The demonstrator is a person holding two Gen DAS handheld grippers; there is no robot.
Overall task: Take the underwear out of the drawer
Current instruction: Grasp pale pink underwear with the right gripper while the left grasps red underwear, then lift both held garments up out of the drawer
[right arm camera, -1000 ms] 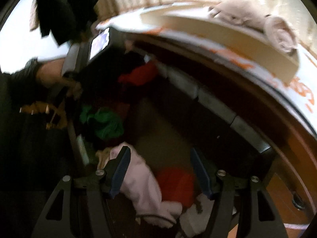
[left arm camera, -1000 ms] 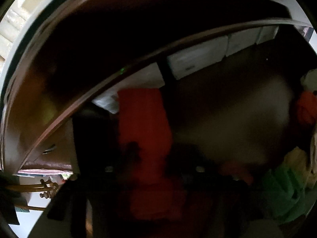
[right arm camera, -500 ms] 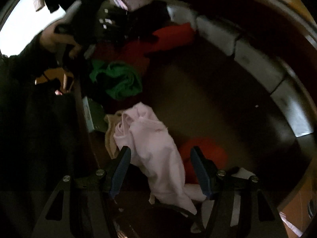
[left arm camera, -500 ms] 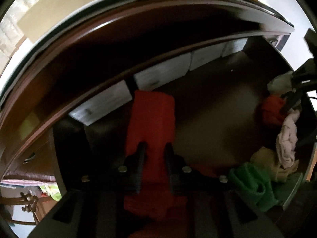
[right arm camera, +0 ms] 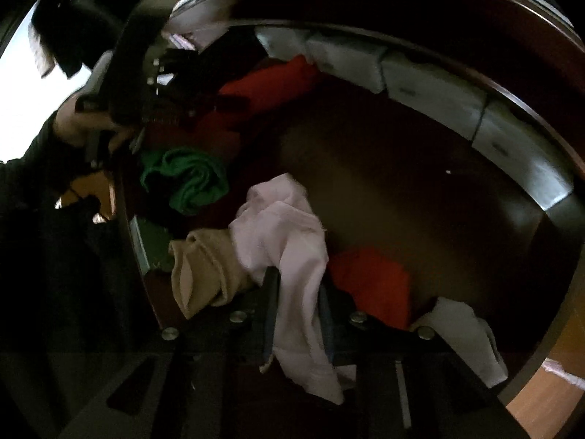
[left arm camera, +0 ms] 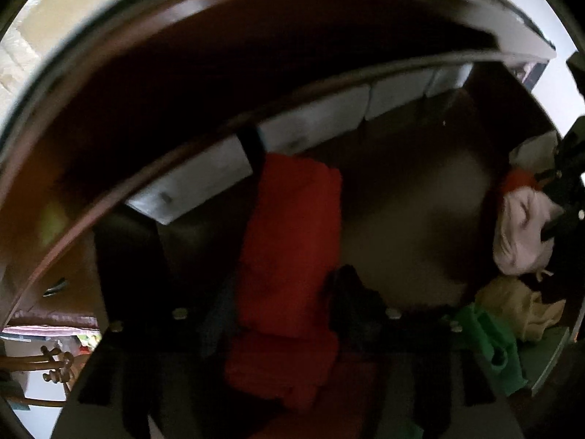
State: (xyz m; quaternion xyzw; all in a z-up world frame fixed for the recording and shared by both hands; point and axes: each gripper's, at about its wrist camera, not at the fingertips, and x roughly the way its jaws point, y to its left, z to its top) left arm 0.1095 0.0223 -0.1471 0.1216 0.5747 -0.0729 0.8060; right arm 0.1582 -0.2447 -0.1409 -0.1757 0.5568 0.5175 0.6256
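While my right gripper (right arm camera: 298, 314) is clamping the pink underwear (right arm camera: 285, 234) after closing | left gripper (left arm camera: 281, 314), freshly opened, is straddling red underwear (left arm camera: 292, 241) | I'm risking dragging the beige garment (right arm camera: 204, 267) along.

- A dark wooden drawer (right arm camera: 420, 168) is holding loose garments.
- Red (left arm camera: 292, 241), green (right arm camera: 190, 179), beige (right arm camera: 204, 274), pink (right arm camera: 285, 241) and white (right arm camera: 464, 333) pieces are lying on its floor.
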